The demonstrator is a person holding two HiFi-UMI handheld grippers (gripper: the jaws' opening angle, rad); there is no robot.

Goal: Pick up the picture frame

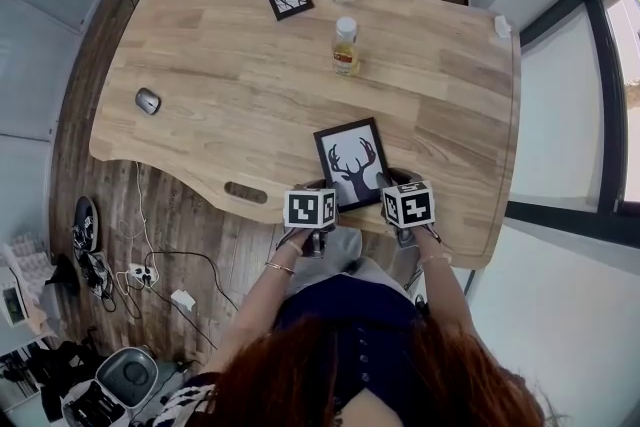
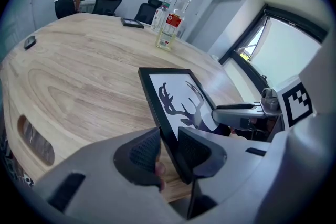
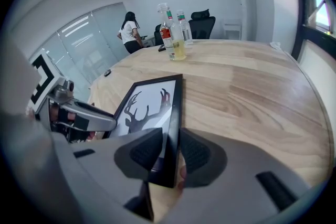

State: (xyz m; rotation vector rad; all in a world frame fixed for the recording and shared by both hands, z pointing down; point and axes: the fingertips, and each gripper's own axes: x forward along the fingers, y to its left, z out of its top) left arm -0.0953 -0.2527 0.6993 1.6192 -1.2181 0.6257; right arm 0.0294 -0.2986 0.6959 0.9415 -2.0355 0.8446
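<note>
Black-framed deer-silhouette picture [image 1: 352, 160] sits at the near edge of the pale wooden surface [image 1: 230, 85], its long axis running away from me. My left gripper [image 2: 168, 149] has its jaws pinched on the left long side near the bottom corner. My right gripper [image 3: 170, 152] grips the right side likewise. Both hands are equally near, so I judge an even lift comes next.

A mouse [image 1: 148, 101] and a yellowish bottle [image 1: 345, 46] rest on the wooden table [image 1: 230, 85].
</note>
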